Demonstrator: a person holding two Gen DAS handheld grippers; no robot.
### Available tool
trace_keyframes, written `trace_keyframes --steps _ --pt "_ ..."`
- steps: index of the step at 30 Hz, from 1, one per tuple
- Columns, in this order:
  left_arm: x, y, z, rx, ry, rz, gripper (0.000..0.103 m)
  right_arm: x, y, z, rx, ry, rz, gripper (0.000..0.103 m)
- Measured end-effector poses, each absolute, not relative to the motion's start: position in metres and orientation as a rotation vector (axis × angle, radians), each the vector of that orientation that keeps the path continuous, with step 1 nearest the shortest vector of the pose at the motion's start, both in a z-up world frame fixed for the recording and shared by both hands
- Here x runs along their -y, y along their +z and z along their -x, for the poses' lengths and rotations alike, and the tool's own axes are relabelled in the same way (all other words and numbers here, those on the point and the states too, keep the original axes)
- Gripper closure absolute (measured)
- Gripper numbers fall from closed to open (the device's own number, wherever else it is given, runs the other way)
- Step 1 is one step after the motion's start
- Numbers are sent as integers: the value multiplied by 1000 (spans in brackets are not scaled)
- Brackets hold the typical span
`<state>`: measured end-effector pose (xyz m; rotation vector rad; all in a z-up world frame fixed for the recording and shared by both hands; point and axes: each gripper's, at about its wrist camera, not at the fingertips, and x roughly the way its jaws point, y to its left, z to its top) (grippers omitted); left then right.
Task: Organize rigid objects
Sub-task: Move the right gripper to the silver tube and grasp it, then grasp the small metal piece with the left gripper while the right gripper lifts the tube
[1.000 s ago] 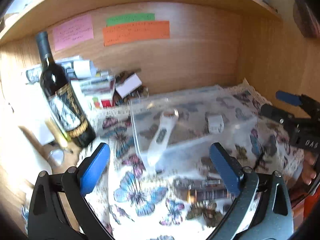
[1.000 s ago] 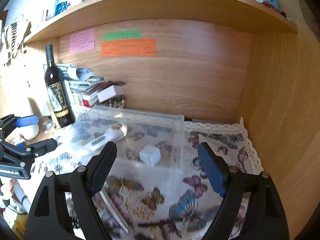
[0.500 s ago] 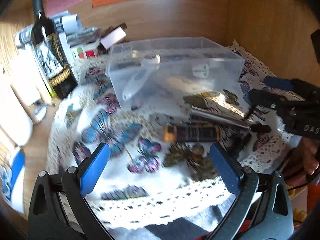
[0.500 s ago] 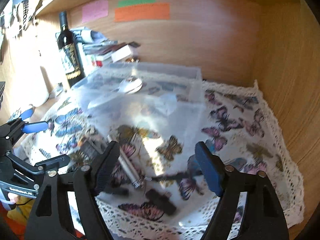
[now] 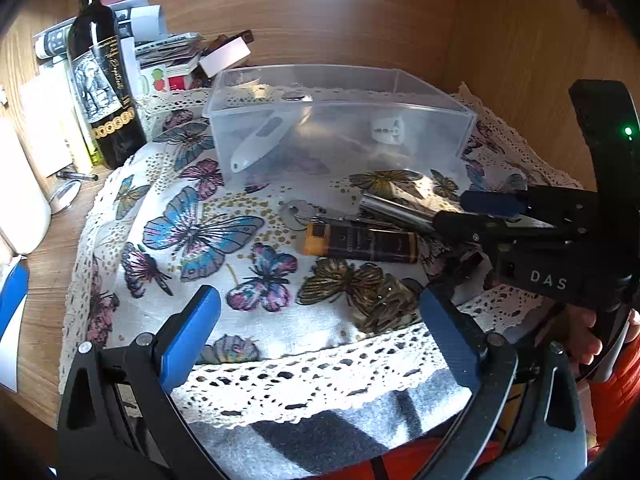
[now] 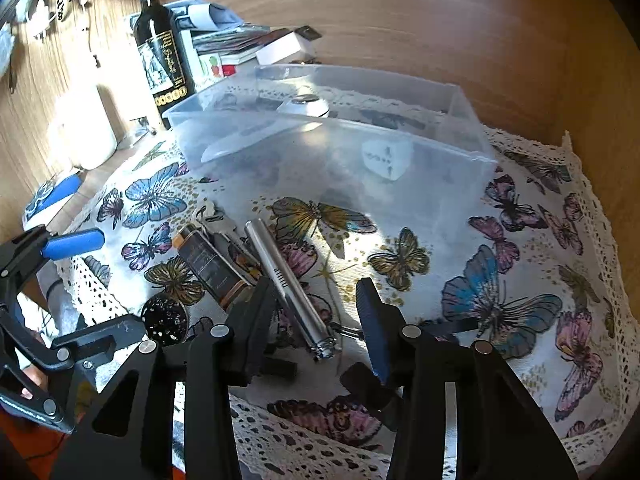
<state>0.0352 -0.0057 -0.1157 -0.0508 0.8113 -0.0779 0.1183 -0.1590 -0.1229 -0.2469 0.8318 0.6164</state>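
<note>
Right gripper (image 6: 316, 312) closing around silver tube (image 6: 290, 284), clear bin (image 6: 460, 128) behind

"DAS" stands in white on the black right gripper (image 5: 476, 216). The wine bottle (image 5: 105, 80) label's script cannot be read.

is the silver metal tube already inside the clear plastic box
No, the silver tube lies on the butterfly cloth in front of the clear box.
</note>
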Motion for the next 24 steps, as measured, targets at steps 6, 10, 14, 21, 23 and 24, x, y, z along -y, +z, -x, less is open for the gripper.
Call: trace_keyframes --steps 6,10,14,21,23,24 --pt "7 -112 -32 -796 -115 48 2 147 -131 -123 -866 645 272 76" --pt "14 -124 -37 -847 -142 46 20 145 -136 -128 -881 644 265 85" --pt "19 -134 -43 -864 -139 43 35 149 -134 -130 -880 630 245 89" --pt "22 -135 -51 -842 -141 44 71 160 -125 -128 -843 615 208 89" --pt "18 -134 -51 -840 -137 55 71 164 -119 -126 -819 608 201 89" --pt "16 -133 -51 -838 -128 56 71 165 -116 -125 -809 605 199 89"
